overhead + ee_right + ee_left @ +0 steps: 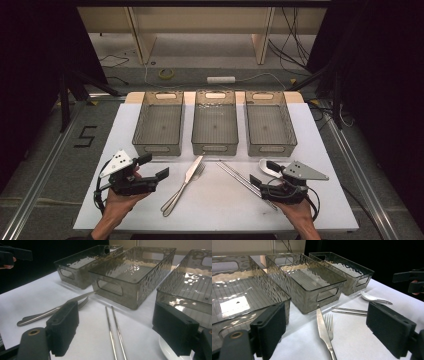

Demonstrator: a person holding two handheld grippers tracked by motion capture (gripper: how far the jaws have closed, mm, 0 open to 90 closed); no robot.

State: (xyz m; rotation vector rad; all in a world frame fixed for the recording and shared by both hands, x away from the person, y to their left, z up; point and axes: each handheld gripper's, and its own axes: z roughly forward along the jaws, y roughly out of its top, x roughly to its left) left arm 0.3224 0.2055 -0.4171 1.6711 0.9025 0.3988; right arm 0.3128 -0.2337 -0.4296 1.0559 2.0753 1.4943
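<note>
While we hold both tools low over the white table [125,130], the left gripper [154,167] has its jaws spread wide with nothing between its ribbed black pads, and the right gripper [264,173] stands just as wide, also gripping nothing. Its upper jaw hovers over the white spoon [268,168], whose bowl is smooth, glossy and rounded; we cannot tell whether they touch. Between our hands lie a steel knife [186,179] and a steel fork [192,176], side by side and touching, slanting toward the middle bin [215,125]. A pair of thin, straight metal chopsticks [243,179] runs diagonally just left of the right gripper. Beyond the cutlery stand three rectangular bins of smoky, rippled clear plastic with cut-out handles: left bin [159,122], middle, and right bin [270,122].
</note>
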